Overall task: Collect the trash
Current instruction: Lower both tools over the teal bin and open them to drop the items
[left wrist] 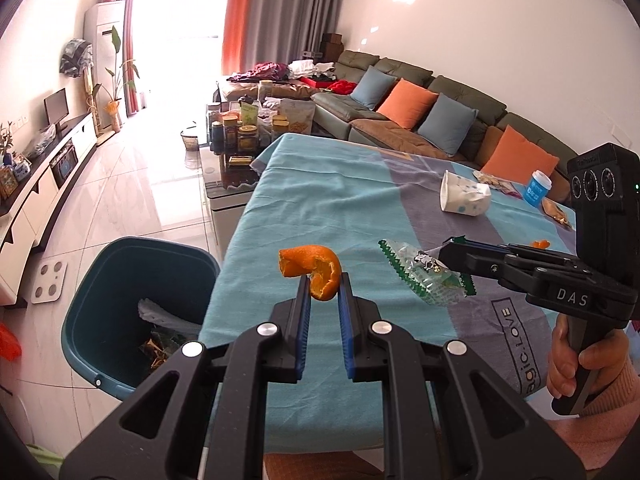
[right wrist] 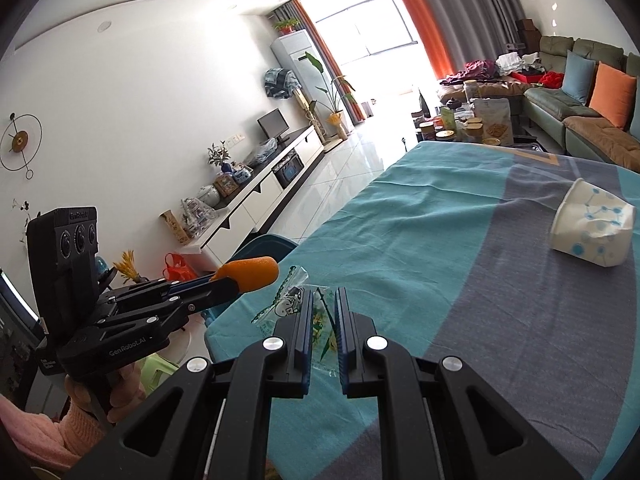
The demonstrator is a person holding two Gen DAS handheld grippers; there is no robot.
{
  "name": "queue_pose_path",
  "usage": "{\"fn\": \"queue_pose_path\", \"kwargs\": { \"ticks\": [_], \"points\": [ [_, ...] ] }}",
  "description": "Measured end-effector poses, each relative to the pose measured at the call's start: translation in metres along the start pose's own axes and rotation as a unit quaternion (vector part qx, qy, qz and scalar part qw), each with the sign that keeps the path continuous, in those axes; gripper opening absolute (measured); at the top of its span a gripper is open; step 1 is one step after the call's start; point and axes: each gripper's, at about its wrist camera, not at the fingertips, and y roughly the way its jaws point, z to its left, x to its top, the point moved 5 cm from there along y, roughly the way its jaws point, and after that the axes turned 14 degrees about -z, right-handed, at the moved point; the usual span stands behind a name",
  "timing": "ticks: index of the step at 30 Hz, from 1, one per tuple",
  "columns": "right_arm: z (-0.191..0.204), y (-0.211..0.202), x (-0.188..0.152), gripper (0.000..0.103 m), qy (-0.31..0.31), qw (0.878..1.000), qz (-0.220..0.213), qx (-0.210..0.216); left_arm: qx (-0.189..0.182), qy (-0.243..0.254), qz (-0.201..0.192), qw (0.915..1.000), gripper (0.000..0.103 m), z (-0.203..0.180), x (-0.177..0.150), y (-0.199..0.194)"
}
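Worktop (left wrist: 320, 216): draped in a teal and grey cloth, it carries the litter that remains; its near-left corner sits just beside the bin, so a held piece needs only a short carry off the edge.
Bin (left wrist: 100, 280): dark teal, standing open on the floor by that corner, with scraps already lying in the bottom; placed low and lidless, it can take drops from above.
Left hand-held gripper (left wrist: 325, 280): clenched on the orange peel, raised over the worktop's corner near the bin; I judge it is about to carry the peel across to the opening.
Right hand-held gripper (right wrist: 324, 300): clamped on the snack wrapper, held above the cloth beside the left one, likely waiting its turn at the bin.
Paper cup (left wrist: 464, 198): crumpled, lying on its side well apart from both grippers, not yet collected.
Blue tub (left wrist: 538, 189): upright at the far right edge, beside flat packets; whether it counts as trash I cannot tell.
Snack wrapper (left wrist: 424, 276): clear and green, pinched at one end so the rest hangs free.
Orange peel (left wrist: 312, 270): curled, nipped at its lower end between the blue pads, clear of the cloth.
Small orange scrap (left wrist: 540, 244): on the cloth behind the right gripper, probably more peel.
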Motion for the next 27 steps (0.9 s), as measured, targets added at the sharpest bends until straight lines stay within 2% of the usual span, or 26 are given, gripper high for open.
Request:
{"fn": "queue_pose_path", "kwargs": {
  "ticks": [27],
  "points": [
    [0.065, 0.072, 0.015, 0.009, -0.038, 0.996, 0.034, 0.067, 0.1, -0.046, -0.016, 0.9938, 0.014, 0.092, 0.004, -0.021]
  ]
}}
